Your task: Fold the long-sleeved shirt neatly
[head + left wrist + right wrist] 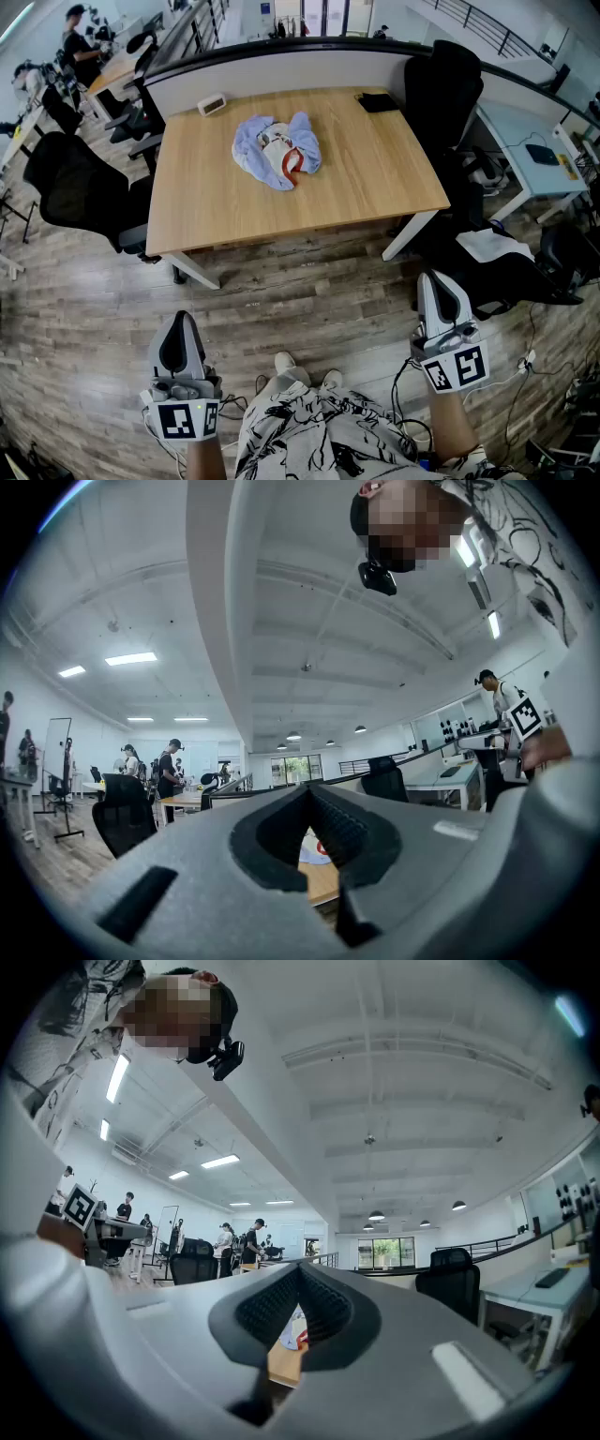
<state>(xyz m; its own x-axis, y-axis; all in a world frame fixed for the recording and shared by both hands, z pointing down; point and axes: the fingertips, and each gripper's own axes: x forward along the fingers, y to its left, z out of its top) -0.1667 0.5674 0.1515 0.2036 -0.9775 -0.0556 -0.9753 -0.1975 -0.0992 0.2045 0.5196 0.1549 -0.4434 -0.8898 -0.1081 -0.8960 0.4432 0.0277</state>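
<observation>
Wooden table [216, 206] stands well off at 12 o'clock, crumpled long-sleeved shirt [277, 150] on its far half, so left gripper [179, 323] and right gripper [436, 281] hang level, jaws closed, empty, nothing within reach yet.

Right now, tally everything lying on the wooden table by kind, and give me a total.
Shirt: 1
White box: 1
Black pouch: 1
Total: 3
</observation>
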